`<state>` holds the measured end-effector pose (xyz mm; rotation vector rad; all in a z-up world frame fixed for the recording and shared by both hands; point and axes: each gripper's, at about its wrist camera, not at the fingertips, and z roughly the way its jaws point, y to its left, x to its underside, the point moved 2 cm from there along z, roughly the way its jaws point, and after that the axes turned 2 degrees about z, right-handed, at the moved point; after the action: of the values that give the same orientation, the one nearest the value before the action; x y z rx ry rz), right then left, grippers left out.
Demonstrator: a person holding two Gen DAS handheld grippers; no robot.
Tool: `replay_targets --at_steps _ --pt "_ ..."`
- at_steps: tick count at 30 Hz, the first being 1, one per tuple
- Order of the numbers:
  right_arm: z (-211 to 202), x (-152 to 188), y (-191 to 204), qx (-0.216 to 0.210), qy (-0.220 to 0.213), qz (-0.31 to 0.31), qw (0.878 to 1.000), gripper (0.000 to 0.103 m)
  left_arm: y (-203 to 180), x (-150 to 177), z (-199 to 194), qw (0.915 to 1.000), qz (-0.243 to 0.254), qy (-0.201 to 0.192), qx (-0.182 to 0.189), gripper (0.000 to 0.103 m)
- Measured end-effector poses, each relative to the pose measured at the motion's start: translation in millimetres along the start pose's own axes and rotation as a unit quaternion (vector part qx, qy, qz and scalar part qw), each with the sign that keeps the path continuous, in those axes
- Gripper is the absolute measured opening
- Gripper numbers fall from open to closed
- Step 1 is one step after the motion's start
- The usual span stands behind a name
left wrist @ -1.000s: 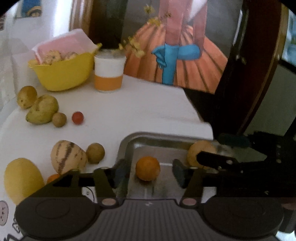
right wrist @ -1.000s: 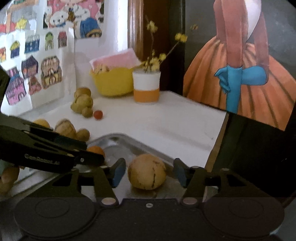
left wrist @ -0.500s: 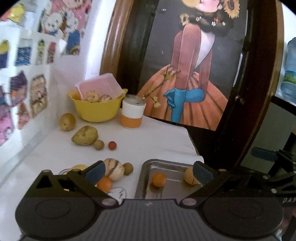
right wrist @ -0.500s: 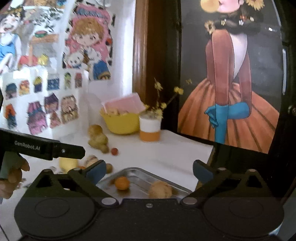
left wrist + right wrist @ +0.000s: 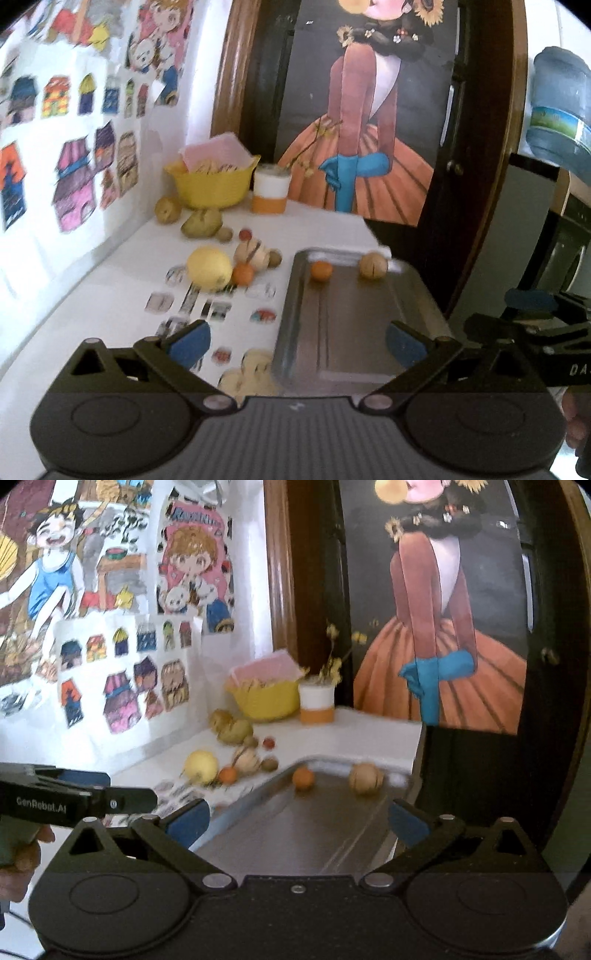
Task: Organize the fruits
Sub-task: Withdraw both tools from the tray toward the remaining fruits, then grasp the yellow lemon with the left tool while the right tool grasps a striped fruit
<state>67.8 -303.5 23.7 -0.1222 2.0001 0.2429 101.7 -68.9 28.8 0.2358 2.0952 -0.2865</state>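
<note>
- Here, in the left wrist view, the left gripper (image 5: 297, 341) hangs with its blue-padded jaws spread wide and nothing between them, above the near end of the metal tray (image 5: 343, 332).
- At 12 o'clock from the gripper, an orange (image 5: 320, 270) and a tan striped fruit (image 5: 373, 264) lie apart at the tray's far end.
- At 11 o'clock, loose on the white table (image 5: 110, 295), sit a big yellow fruit (image 5: 209, 267), a second small orange (image 5: 242, 273) touching it, and a striped melon (image 5: 253, 253) just behind.
- Farther back stand a yellow bowl (image 5: 212, 186) and a white-and-orange cup (image 5: 269, 194).
- At 3 o'clock the right gripper shows only as a black body (image 5: 532, 332).
- Next, in the right wrist view, the right gripper (image 5: 297, 821) is likewise wide and empty over the tray (image 5: 295, 834).
- The orange (image 5: 303, 777) and the tan striped fruit (image 5: 365, 778) rest at 12 o'clock.
- At 9 o'clock the left gripper (image 5: 74, 801) enters, held by a hand (image 5: 22, 853).
</note>
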Motion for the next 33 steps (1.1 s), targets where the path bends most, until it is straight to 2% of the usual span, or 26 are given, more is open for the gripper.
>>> replay_targets --at_steps 5,9,14,19,24,29,33 --pt "-5.4 29.0 23.3 -0.001 0.047 0.004 0.999 0.102 18.9 26.1 -14.2 0.9991 -0.018 0.037 -0.008 0.103" --pt "-0.9 44.4 45.3 -0.032 0.075 0.011 0.997 0.102 35.9 44.3 -24.9 0.9977 -0.03 0.055 -0.026 0.103" --pt "14.4 40.9 77.1 -0.069 0.09 -0.018 0.993 0.102 63.9 48.9 -28.9 0.9943 -0.051 0.074 -0.057 0.103" --pt "43.4 18.4 99.3 -0.103 0.085 -0.057 0.989 0.102 89.7 39.6 -23.2 0.9907 -0.064 0.081 -0.089 0.103" --pt "81.0 -12.3 103.2 -0.121 0.091 -0.091 0.984 0.102 112.5 15.5 -5.4 0.9866 -0.082 0.081 -0.116 0.103" --pt "123.5 -53.6 91.5 -0.112 0.072 -0.114 0.984 0.102 119.4 -12.3 27.4 0.9876 -0.078 0.063 -0.121 0.103" --pt "161.2 -82.6 75.1 -0.086 0.055 -0.141 0.985 0.102 114.8 -38.3 68.3 0.9911 -0.048 0.066 -0.105 0.103"
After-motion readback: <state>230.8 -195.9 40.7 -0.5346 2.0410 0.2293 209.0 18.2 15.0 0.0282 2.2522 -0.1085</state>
